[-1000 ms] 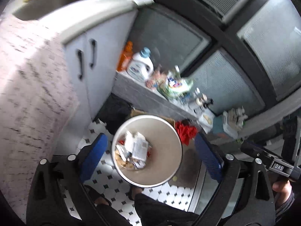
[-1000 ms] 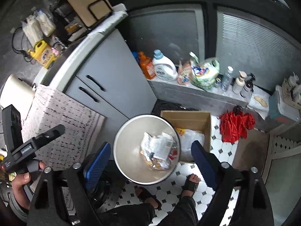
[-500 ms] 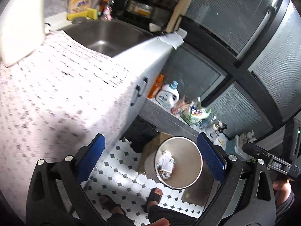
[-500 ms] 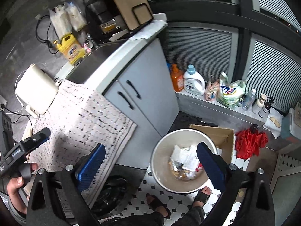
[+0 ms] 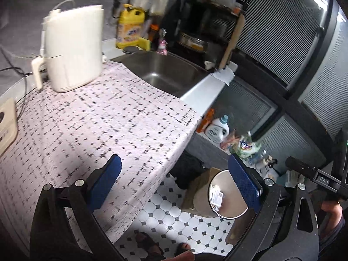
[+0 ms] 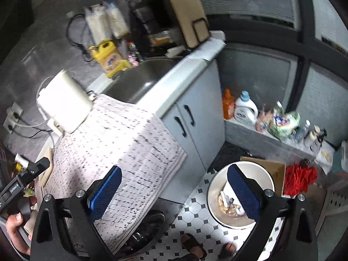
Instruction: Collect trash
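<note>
Counter stuff first, from the left wrist view: one white appliance (image 5: 72, 47) standing on one speckled cloth (image 5: 104, 130) that drapes over the counter edge, one steel sink (image 5: 161, 74) just beyond it, and one yellow detergent jug (image 5: 130, 27) behind the sink. Down by the window ledge there's one white laundry bottle (image 5: 217, 129) and one orange bottle (image 5: 206, 119) beside it. On the tiled floor sits one round trash bin (image 5: 228, 195) with paper scraps (image 5: 216, 196) inside, right next to one cardboard box (image 5: 195, 187). The left gripper (image 5: 175, 182) has its two blue pads spread wide, nothing between them, touching nothing; it hangs over the cloth's edge and the floor. The other gripper's handle shows at the far right, held in a hand (image 5: 330, 208).

Right wrist view: same single appliance (image 6: 65, 106), cloth (image 6: 121, 150), sink (image 6: 141, 80) and yellow jug (image 6: 109, 59), plus one cabinet with two black door handles (image 6: 184, 119). One trash bin (image 6: 241, 193) on the floor, trash (image 6: 228, 203) piled in the bottom, one cardboard box (image 6: 269, 169) behind it and one red rag (image 6: 300, 179) to its right. Two sandalled feet at the bottom edge. The right gripper (image 6: 175, 192) is as wide as it goes, having just finished opening, and it's empty; its right pad overlaps the bin in the picture but sits well above it.
</note>
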Demonstrator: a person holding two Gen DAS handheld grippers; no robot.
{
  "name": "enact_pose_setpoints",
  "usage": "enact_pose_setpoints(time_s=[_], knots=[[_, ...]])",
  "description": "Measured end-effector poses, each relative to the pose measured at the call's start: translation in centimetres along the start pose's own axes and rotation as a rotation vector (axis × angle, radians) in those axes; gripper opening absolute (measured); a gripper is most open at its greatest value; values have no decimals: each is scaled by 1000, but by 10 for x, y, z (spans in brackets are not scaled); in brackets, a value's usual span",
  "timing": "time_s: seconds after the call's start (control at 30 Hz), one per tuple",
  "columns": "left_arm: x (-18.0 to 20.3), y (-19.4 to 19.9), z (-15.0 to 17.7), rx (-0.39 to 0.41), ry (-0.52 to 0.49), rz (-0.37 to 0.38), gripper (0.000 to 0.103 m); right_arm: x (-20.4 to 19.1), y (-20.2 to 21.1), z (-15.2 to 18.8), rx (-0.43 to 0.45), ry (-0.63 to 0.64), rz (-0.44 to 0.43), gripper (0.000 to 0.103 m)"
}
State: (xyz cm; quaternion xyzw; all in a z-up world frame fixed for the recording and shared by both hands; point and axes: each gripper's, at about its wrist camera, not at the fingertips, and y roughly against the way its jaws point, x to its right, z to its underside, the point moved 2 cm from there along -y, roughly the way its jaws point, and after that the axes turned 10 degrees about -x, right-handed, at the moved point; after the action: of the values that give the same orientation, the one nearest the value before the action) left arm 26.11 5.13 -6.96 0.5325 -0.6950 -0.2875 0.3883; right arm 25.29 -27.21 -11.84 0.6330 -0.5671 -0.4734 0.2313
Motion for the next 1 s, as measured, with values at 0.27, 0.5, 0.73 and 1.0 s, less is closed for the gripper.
enact_pose_setpoints(time_s=[0.27, 0.5, 0.73, 1.0], knots=[[-6, 73, 30, 142, 122, -97, 97, -44, 42, 0, 64, 169, -33, 95], [4, 125, 64, 212, 161, -166, 97, -62, 79, 16, 94, 256, -96, 95], [17, 160, 100, 273, 198, -212, 97, -70, 110, 42, 120, 325, -123, 95], [37, 186, 127, 334, 208, -249, 97, -71, 139, 66, 151, 403, -169, 95]])
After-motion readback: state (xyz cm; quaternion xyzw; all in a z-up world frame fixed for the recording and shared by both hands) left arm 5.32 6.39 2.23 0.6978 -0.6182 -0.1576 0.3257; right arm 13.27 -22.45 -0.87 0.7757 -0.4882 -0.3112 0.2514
